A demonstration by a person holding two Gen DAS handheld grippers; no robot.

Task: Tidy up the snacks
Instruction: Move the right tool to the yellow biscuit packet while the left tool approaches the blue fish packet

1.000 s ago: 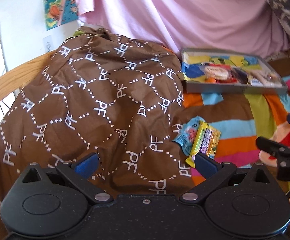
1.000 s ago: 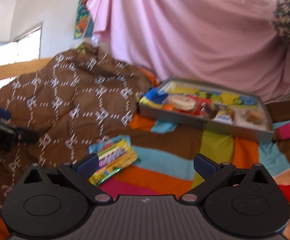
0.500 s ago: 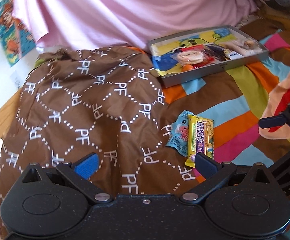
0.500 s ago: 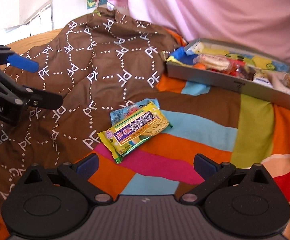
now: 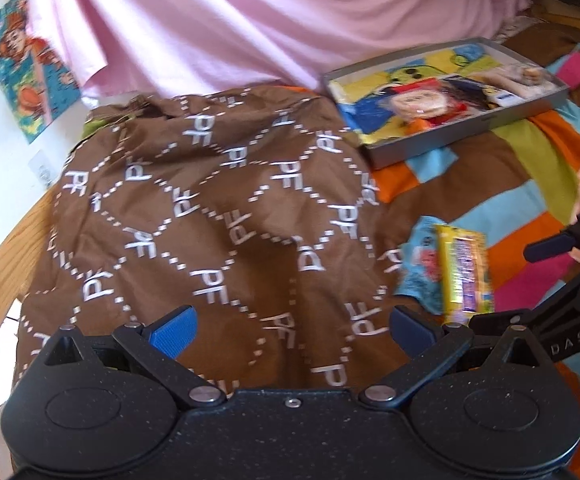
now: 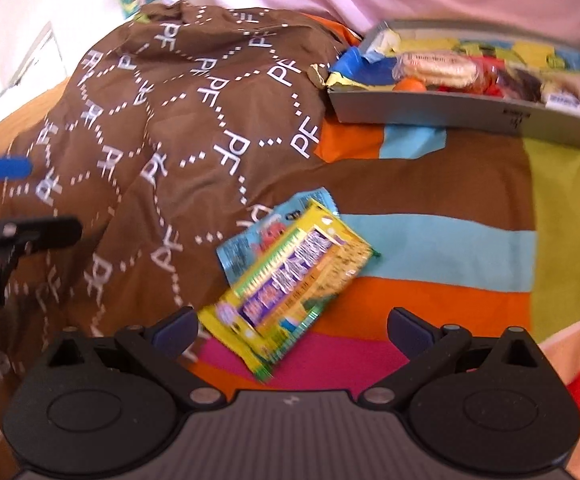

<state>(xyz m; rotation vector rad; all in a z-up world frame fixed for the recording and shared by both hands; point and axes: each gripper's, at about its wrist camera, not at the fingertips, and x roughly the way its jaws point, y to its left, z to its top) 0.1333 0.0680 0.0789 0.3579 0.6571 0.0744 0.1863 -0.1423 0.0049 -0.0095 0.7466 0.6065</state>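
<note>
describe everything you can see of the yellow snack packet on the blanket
The yellow snack packet is a flat, glossy, rectangular wrapper with green edges and a purple label band whose print is blurred. It looks sealed and lies flat at a slant on the striped blanket, overlapping a light blue packet beneath it, beside the brown patterned cloth. It sits just ahead of the right gripper, whose jaws are open and not touching it.

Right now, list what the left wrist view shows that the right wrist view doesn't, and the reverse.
Only the left wrist view shows the full orange-haired cartoon poster and the right gripper. Only the right wrist view shows the left gripper and the yellow snack packet up close. Both show that packet lying on a blue packet, the brown patterned cloth, the grey snack tray and the striped blanket.
</note>
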